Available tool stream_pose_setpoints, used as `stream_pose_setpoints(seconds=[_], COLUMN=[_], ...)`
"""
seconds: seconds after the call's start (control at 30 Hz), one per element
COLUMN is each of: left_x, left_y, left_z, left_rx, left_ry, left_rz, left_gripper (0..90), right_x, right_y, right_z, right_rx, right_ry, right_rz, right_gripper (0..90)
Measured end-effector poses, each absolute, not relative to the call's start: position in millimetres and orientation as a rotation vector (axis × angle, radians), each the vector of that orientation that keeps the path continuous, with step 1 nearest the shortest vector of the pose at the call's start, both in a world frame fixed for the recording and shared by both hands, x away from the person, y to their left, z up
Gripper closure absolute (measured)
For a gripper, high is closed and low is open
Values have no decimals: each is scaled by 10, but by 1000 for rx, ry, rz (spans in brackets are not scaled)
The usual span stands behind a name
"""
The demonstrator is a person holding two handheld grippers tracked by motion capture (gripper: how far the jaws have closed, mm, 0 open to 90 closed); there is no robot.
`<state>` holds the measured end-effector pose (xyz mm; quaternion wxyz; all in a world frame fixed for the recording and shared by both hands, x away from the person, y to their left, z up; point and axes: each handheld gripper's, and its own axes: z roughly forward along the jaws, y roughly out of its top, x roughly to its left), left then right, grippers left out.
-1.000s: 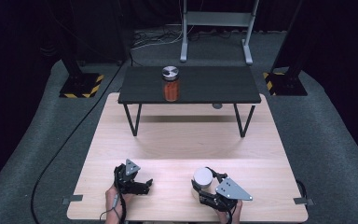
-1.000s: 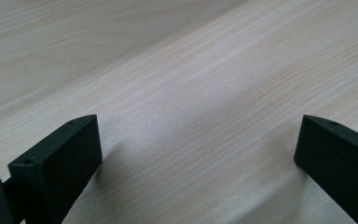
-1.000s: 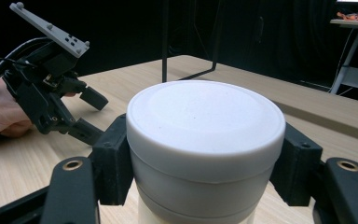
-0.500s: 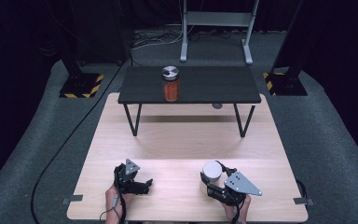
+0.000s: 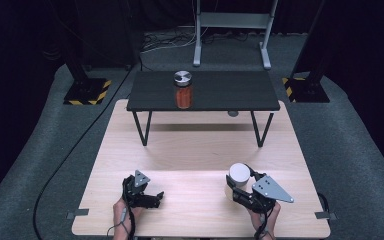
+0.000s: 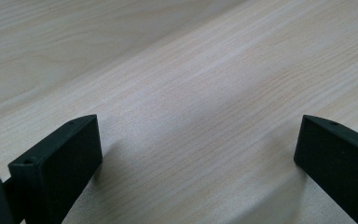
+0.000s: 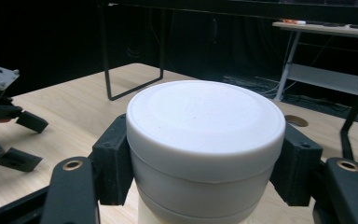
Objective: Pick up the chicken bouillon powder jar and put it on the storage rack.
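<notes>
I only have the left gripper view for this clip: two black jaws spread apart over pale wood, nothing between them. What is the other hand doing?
Observer: The right gripper is shut on a white lidded jar, a jaw on each side of it.
Operator: Where is that on the table?
Observer: At the near edge of the wooden table, to the right of the left gripper.
Operator: Anything else around?
Observer: A jar with orange contents and a metal lid stands on a small black table at the far end.
</notes>
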<state>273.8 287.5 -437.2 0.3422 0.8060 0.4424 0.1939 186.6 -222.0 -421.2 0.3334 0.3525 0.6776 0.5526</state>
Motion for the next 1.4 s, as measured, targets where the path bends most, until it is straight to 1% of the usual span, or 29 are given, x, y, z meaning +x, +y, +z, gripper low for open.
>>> stream_pose_setpoints(seconds=[0.37, 0.8, 1.4], left_x=[2730, 2739, 2729], left_y=[2871, 2878, 2871], left_z=[-4376, -4376, -4377], left_rx=[2092, 2090, 2094], left_ry=[1151, 1154, 1144], left_rz=[508, 500, 511], left_gripper=[4, 4, 7], right_x=[1821, 1850, 2009], right_y=[-2280, -2304, -2394], right_z=[-4083, -3979, -3809], right_rx=[936, 941, 945], right_ry=[1742, 1715, 1689], right_rz=[1415, 1388, 1381], right_gripper=[329, 329, 329])
